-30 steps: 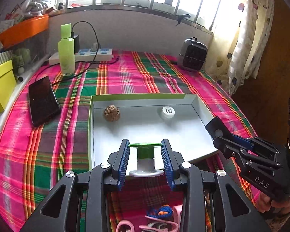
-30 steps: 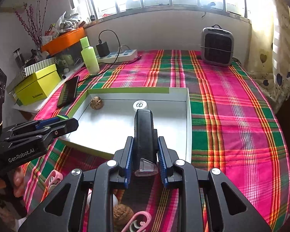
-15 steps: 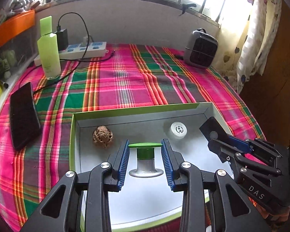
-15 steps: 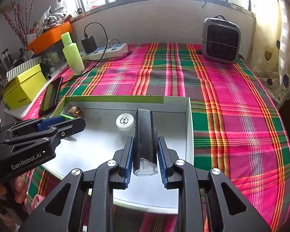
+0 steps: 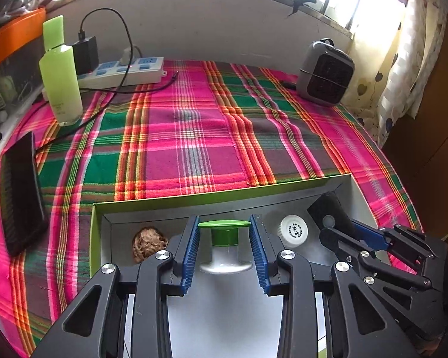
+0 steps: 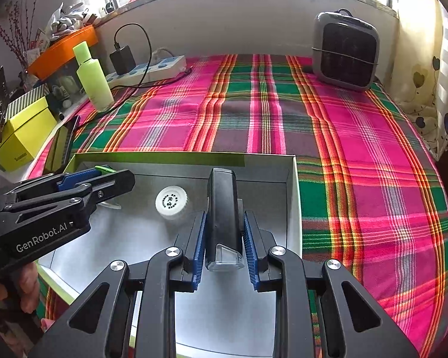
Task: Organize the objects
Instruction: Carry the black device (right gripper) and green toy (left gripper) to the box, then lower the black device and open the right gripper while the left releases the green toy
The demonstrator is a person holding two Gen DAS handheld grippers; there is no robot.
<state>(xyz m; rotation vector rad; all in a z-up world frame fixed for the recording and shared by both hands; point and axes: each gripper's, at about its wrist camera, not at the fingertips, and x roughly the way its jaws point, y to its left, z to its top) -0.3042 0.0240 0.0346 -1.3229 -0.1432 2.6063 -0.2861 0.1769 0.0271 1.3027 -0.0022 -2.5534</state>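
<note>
Over the shallow green-rimmed box [image 5: 170, 201], my left hand-held gripper [image 5: 224, 249] pinches a green-capped suction hook [image 5: 225, 246] by its wide cap. My right hand-held gripper [image 6: 224, 238] clamps a black oblong device with a clear end [image 6: 224, 217]. Inside the box, near its far wall, lie a walnut [image 5: 148, 243] at the left and a white bottle cap [image 5: 293, 230] between the two hand-held grippers. The box rests on a plaid-covered table [image 5: 194, 137].
</note>
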